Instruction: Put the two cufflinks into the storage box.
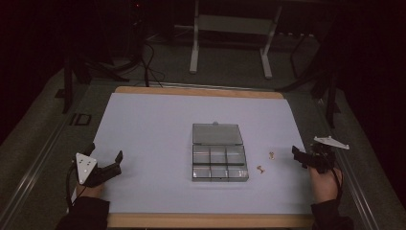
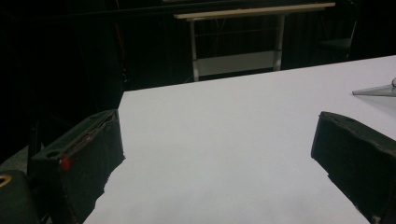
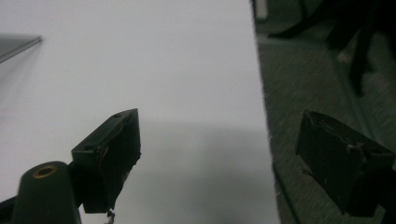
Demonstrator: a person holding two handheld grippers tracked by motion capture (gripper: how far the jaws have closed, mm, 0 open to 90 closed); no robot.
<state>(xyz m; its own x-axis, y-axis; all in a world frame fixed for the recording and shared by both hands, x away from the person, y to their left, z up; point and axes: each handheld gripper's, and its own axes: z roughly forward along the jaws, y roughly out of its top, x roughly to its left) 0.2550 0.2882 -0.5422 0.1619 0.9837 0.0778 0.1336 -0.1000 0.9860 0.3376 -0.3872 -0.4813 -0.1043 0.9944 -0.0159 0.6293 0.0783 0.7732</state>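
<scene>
A clear plastic compartment box [image 1: 219, 158] lies open at the middle of the white table [image 1: 158, 124], its lid folded back on the far side. Two small tan parts rest to its right: one part [image 1: 272, 155] farther off, another part [image 1: 261, 169] nearer the box. My left gripper [image 1: 104, 154] stands open at the table's left front, nothing between its jaws; the left gripper view shows bare white surface and a corner of the box lid [image 2: 378, 90]. My right gripper [image 1: 306, 155] is open at the right edge, its jaws straddling the table's border, empty.
A wooden rim [image 1: 201, 91] runs along the table's far edge. Grey carpet [image 3: 317, 70] lies beyond the right edge. A white metal stand [image 1: 230, 28] is on the floor behind the table, with dark cables and stand legs nearby.
</scene>
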